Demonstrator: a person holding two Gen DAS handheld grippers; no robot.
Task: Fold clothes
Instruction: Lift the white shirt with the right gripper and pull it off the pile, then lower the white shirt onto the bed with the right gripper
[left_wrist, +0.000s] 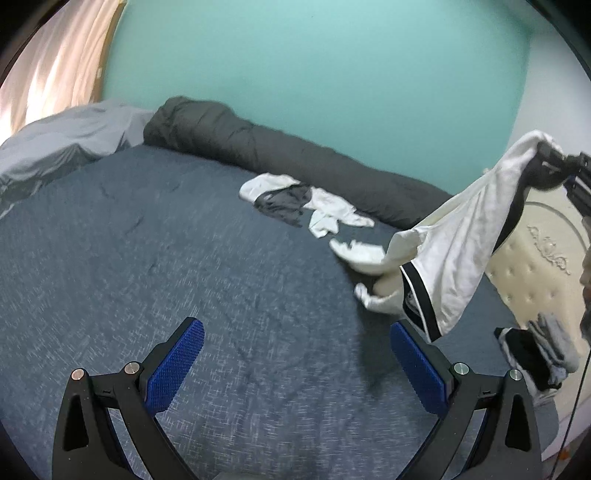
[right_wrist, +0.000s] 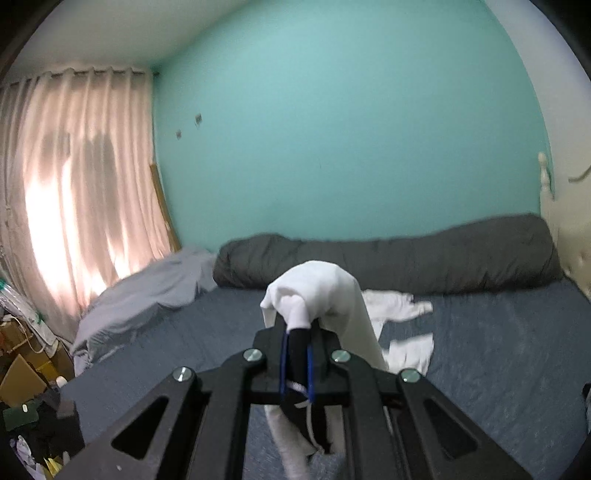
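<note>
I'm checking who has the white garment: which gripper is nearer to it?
Right. The right gripper is shut on the white garment, holding it up over the bed. The left gripper hangs open and empty, apart from it.

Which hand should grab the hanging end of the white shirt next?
Left. Its claw is open and empty above the bed, with the shirt hanging just to its right. The right claw is already shut on the shirt's top.

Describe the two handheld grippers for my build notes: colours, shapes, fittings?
Both match: the left gripper and right gripper have matte black linkage arms with triangular cut-outs and round silver pivot screws. The fingers carry blue, fine-knurled rectangular pads.
</note>
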